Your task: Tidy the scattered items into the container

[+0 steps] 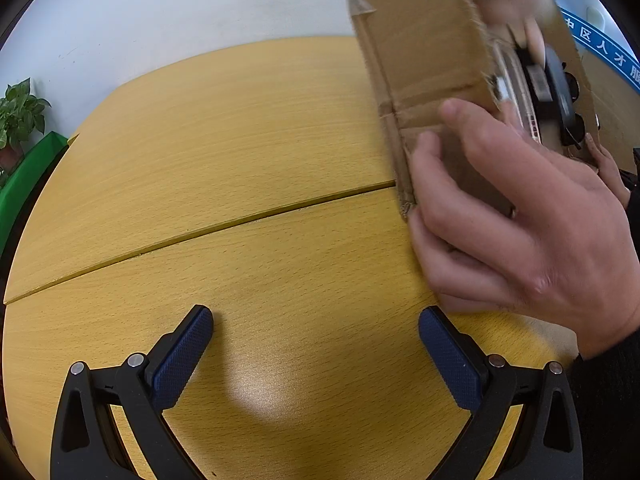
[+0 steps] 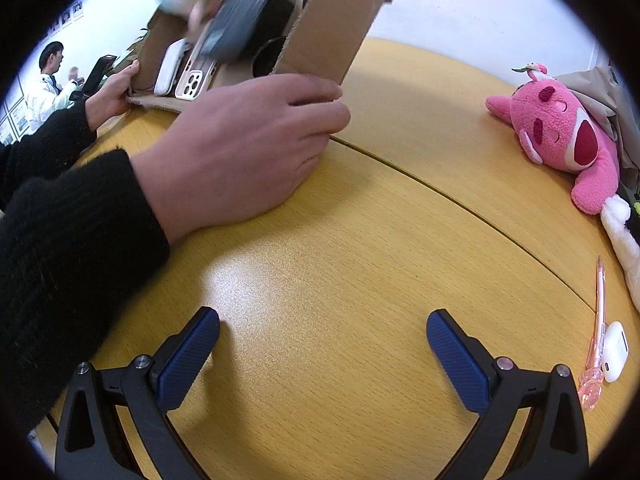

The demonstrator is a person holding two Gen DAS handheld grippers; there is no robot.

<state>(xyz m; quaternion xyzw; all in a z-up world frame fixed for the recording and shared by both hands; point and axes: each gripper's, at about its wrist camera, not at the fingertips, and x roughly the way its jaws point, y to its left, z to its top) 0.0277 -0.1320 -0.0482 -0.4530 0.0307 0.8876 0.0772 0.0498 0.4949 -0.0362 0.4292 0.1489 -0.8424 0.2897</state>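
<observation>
A cardboard box is tilted on its edge on the wooden table, held by two bare hands. Blurred items tumble inside it. In the right wrist view the box holds a white phone case, a white case and a dark blurred object. My left gripper is open and empty, low over the table, left of the box. My right gripper is open and empty over the table, in front of the box.
A pink plush toy lies at the table's far right with a white plush beside it. A pink pen and a white earbud case lie right of my right gripper. A plant stands far left.
</observation>
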